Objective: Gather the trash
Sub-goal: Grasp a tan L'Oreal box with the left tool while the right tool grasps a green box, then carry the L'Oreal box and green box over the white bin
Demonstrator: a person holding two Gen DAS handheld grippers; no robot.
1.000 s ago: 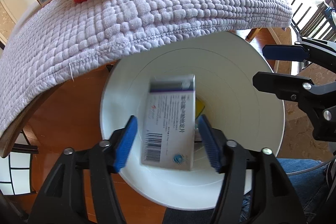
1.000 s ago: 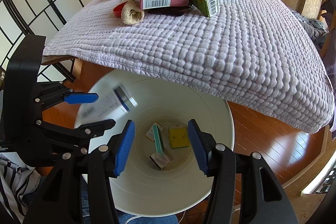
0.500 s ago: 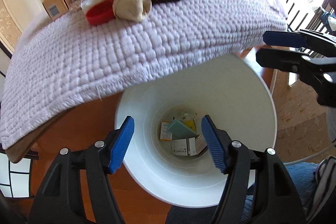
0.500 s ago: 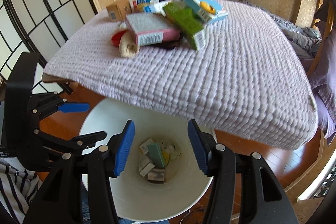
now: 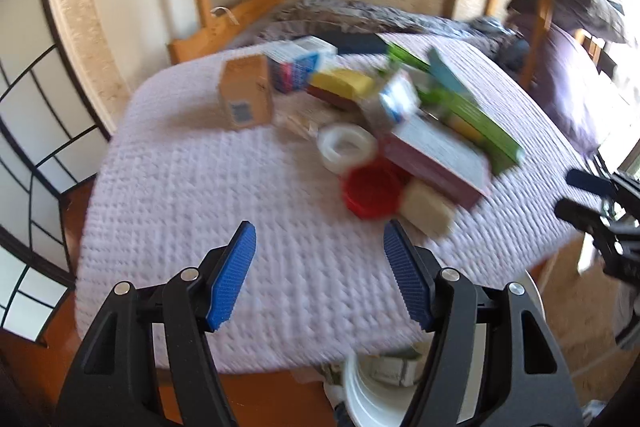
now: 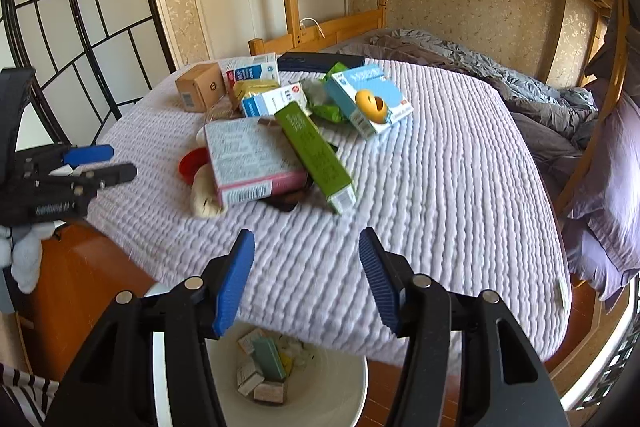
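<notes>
left wrist view: the left claw point(image 5: 316, 275) hangs spread and empty over the near part of the quilted worktop point(image 5: 192, 195), aimed at the heap of trash, which puts it in line for a fresh pick. the picture is smeared, so labels are unreadable. closest to its tips sit a red lid point(image 5: 372, 193), a beige pouch point(image 5: 426, 207) and a pink box point(image 5: 436, 159); a clear tape roll point(image 5: 346, 147) and a brown carton point(image 5: 245, 95) lie farther back. the white bin point(image 5: 368, 387) peeks out below the worktop's edge, kept close, i would guess, so drops are short.

right wrist view: the right claw point(image 6: 306, 277) is also spread and carrying nothing, held above the near edge with the bin point(image 6: 344, 399) right beneath it; small boxes already lie on its bottom. the pile is well ahead: the pink box point(image 6: 250, 159) with a green box point(image 6: 316, 155) leaning across it, and a blue box with a yellow ring point(image 6: 366, 99) behind. the left claw point(image 6: 102, 163) shows at the left, level with the pile and pointing toward it.
</notes>
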